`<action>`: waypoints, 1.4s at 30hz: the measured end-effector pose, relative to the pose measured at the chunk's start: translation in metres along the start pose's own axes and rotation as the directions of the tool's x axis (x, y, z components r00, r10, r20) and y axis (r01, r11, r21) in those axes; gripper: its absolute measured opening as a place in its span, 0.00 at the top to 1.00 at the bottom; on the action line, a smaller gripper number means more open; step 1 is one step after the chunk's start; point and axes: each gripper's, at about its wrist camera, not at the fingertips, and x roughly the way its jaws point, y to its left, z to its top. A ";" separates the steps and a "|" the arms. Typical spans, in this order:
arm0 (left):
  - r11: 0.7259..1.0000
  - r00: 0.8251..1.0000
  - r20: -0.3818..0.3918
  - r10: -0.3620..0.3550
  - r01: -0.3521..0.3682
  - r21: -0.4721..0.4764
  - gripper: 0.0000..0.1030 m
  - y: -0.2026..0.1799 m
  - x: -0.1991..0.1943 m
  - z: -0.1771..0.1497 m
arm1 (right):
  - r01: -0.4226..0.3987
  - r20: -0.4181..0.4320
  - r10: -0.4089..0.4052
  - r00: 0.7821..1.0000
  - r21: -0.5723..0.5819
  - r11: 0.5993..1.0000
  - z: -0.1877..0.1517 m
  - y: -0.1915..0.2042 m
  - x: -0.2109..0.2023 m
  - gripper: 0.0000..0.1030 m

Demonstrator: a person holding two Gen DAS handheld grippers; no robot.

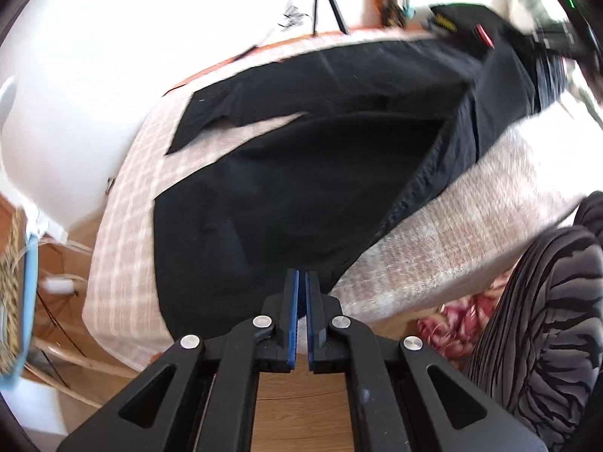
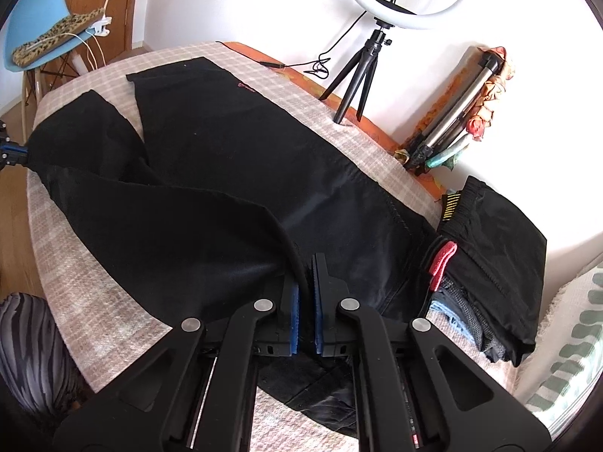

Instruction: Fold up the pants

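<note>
Black pants point(image 2: 233, 158) lie spread on a table under a pale checked cloth point(image 2: 113, 312), waist to the right and legs to the left. My right gripper point(image 2: 307, 263) is shut on a raised fold of the pants near the waist. At the far left of the right wrist view, my left gripper point(image 2: 11, 150) pinches the near leg's end. In the left wrist view the left gripper point(image 1: 302, 275) is shut, with the black pants point(image 1: 301, 188) caught at its tips and stretching away. The blurred right gripper point(image 1: 554, 37) shows at the top right there.
A stack of folded dark clothes point(image 2: 490, 263) sits on the table's right end. A ring light on a small tripod point(image 2: 358, 75) and a folded tripod point(image 2: 452, 120) stand along the far wall. A blue chair point(image 2: 41, 19) is beyond the left end. A striped sleeve point(image 1: 546, 320) is close.
</note>
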 end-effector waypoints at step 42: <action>0.968 0.968 0.151 0.198 -0.169 -0.187 0.99 0.049 0.165 0.260 | 0.178 -0.200 -0.161 0.967 0.069 0.982 0.080 -0.136 0.168 0.98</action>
